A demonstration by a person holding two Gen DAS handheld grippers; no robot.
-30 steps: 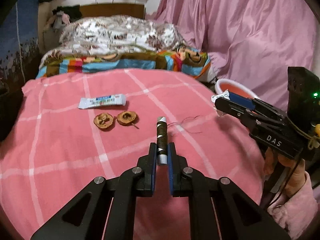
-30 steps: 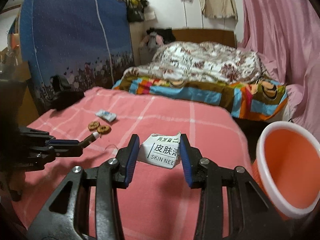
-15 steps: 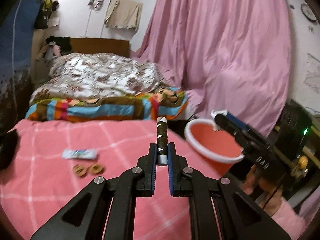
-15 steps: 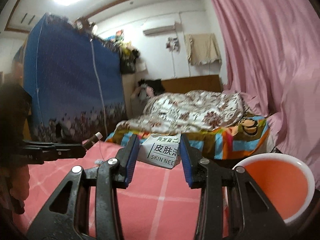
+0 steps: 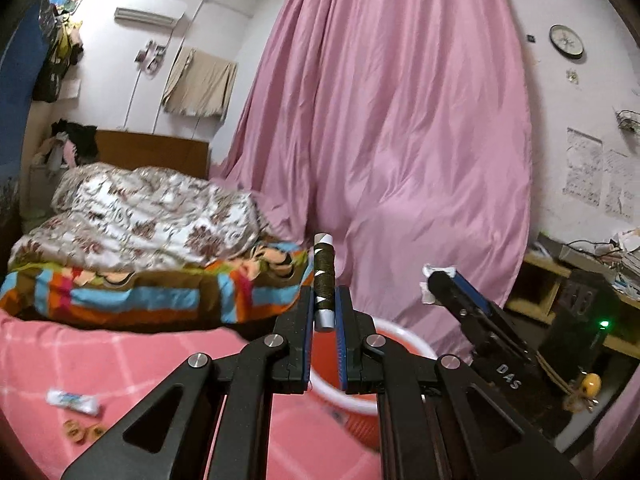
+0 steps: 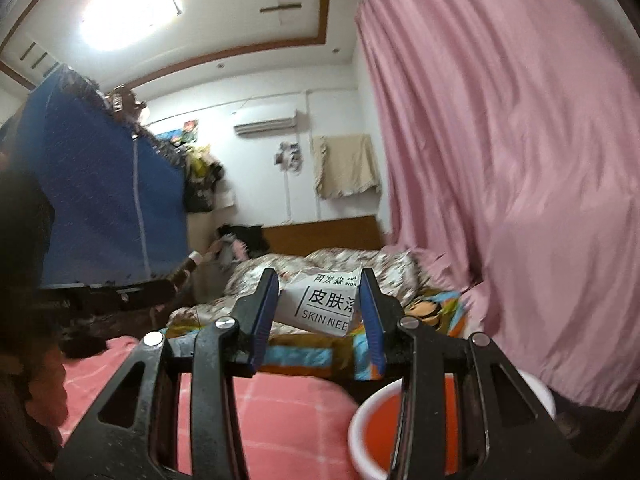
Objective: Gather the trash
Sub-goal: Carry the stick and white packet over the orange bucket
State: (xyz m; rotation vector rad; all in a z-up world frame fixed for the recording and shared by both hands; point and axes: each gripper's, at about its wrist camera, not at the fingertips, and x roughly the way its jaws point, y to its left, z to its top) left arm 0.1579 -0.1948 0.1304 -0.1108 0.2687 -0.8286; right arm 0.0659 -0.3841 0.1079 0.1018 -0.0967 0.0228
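My left gripper (image 5: 324, 312) is shut on a thin spool of dark thread (image 5: 324, 280) that stands upright between the pads, above the orange bucket (image 5: 352, 376). My right gripper (image 6: 318, 300) is shut on a white torn packet (image 6: 320, 300) printed "SKIN NEE"; the left wrist view shows that gripper (image 5: 436, 280) at the right with a white scrap at its tip. The orange bucket (image 6: 372, 436) with a white rim sits low beside the bed in the right wrist view. A white wrapper (image 5: 72, 400) and two nut shell halves (image 5: 84, 432) lie on the pink blanket (image 5: 100, 364).
A large pink curtain (image 5: 400, 140) hangs behind the bucket. Folded quilts (image 5: 152, 240) are piled at the bed's far end. A blue wardrobe (image 6: 108, 208) stands left. A cluttered shelf (image 5: 580, 280) is at the right.
Both grippers have risen and swung right, from over the pink blanket toward the bucket and curtain. Each keeps its hold on its item. The wrapper and shells stayed on the bed.
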